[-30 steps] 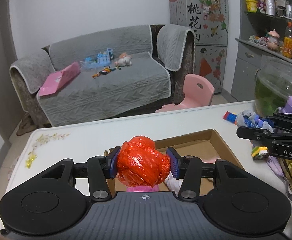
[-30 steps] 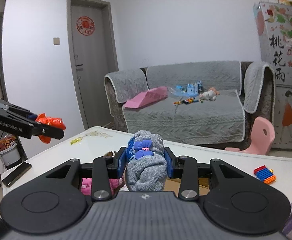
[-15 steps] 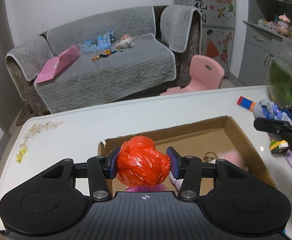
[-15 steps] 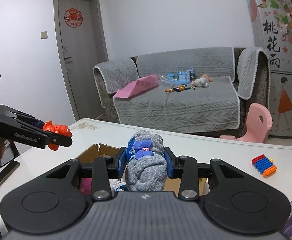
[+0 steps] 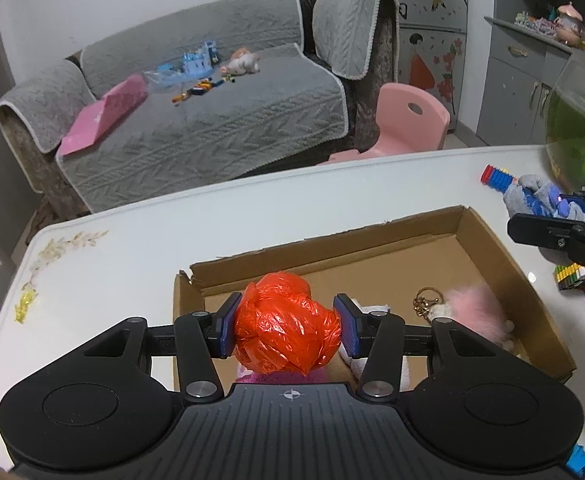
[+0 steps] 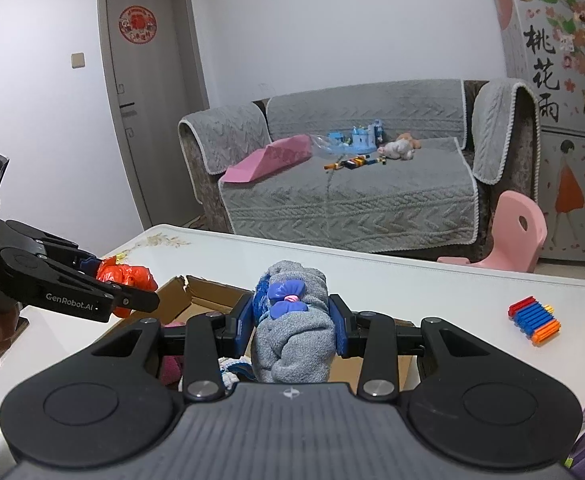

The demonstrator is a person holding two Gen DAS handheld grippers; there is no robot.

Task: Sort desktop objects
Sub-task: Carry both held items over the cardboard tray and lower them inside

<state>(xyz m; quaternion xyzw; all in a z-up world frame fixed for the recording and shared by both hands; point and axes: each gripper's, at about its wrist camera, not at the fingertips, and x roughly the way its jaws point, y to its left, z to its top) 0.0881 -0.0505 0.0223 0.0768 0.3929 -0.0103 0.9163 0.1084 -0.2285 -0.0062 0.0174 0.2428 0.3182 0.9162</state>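
Observation:
My left gripper (image 5: 286,330) is shut on a crumpled red plastic bag (image 5: 288,332) and hangs over the near left part of an open cardboard box (image 5: 488,236) on the white table. The bag (image 6: 126,276) also shows at the left of the right wrist view, pinched in that gripper. My right gripper (image 6: 292,322) is shut on a rolled grey sock with a blue bow (image 6: 292,328), above the box's right side. Inside the box lie a pink fluffy toy with a key ring (image 5: 476,312) and some pink and white cloth.
A strip of red, blue and orange blocks (image 6: 534,318) lies on the table (image 5: 132,248) to the right of the box, with a small green-yellow block (image 5: 570,276) nearer. A glass fishbowl (image 5: 580,120) stands at the far right. A grey sofa and pink chair lie beyond.
The left gripper has come down and tipped forward over the box with the red bag, so more of the box interior shows. The right gripper has stayed put with the sock.

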